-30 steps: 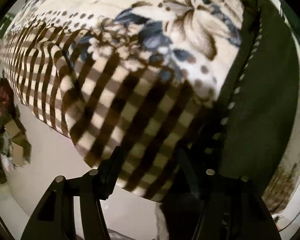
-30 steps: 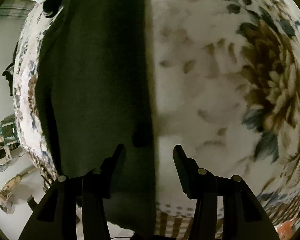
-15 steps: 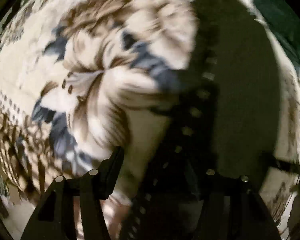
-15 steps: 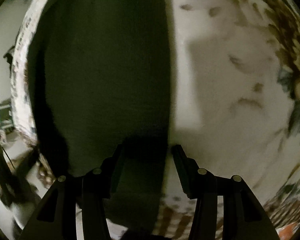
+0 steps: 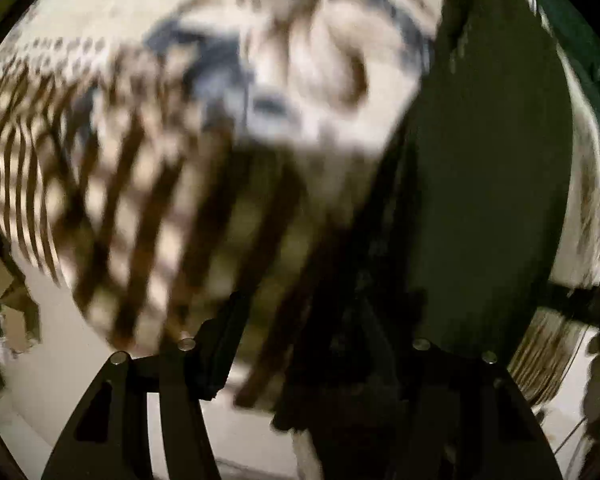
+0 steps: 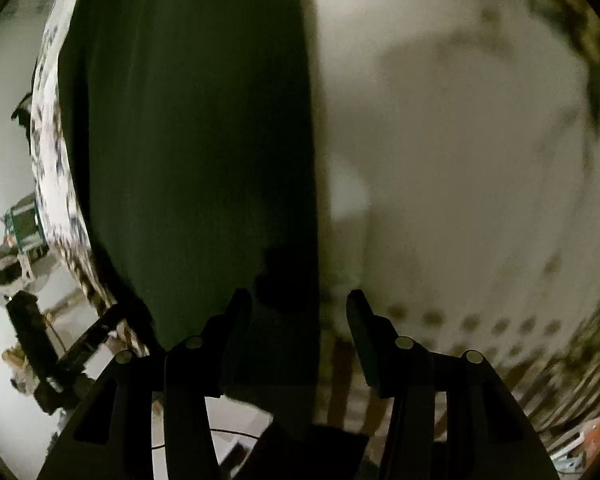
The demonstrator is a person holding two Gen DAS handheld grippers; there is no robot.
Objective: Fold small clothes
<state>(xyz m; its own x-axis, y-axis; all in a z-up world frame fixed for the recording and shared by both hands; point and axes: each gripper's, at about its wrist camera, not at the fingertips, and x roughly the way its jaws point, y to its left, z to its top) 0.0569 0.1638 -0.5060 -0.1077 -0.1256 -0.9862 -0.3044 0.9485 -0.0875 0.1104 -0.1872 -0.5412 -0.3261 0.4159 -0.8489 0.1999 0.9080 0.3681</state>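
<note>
The dark green garment (image 6: 196, 140) is soft matt cloth, plain and without sheen. Under it, the blanket (image 5: 172, 184) looks like plush, fuzzy fabric, printed with cream, brown and blue flowers and a brown check border. The left hand-held gripper (image 5: 300, 344) and right hand-held gripper (image 6: 298, 328) are matt black plastic with small shiny metal screw heads.

Dim, motion-blurred fisheye views with black vignetted corners, soft shadows and strongly bowed edges.
</note>
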